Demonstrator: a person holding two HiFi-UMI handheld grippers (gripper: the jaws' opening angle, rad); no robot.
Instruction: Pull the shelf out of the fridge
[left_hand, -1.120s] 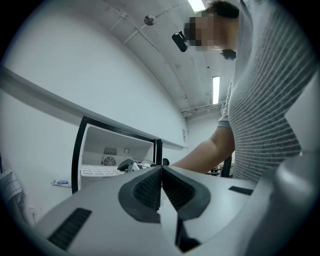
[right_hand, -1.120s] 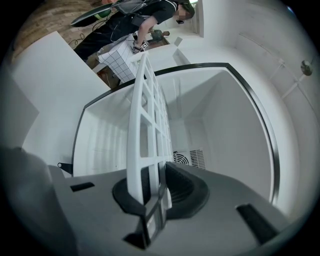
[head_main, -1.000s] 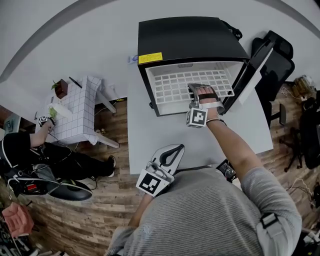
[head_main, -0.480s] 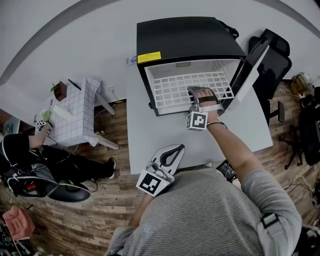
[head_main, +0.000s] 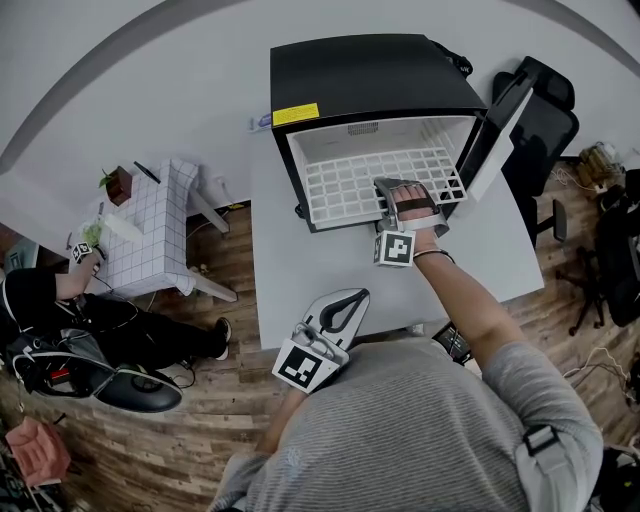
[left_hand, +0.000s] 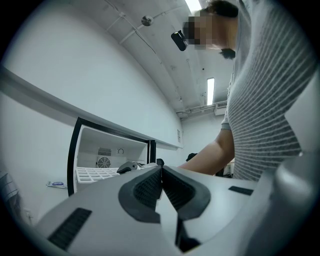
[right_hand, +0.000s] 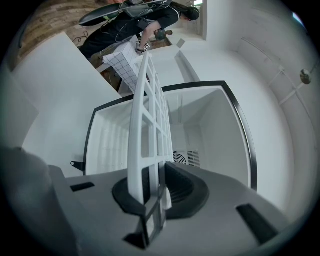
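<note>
Shelf (head_main: 350, 178) (white grid) lies in the open fridge (head_main: 370, 75), right gripper (head_main: 388, 192) clamped on its front edge; left gripper (left_hand: 161, 182) hovers by the table (head_main: 290, 265) edge, jaws pressed together, empty

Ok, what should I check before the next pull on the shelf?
1. Right gripper shut on the white plastic grid shelf's front edge: ok.
2. Black fridge's door swung wide, off the shelf's path: ok.
3. White table in front bare for the shelf: ok.
4. Left gripper shut, empty, far from the fridge: ok.
5. Shelf's rear free in its side rails: cannot tell.
</note>
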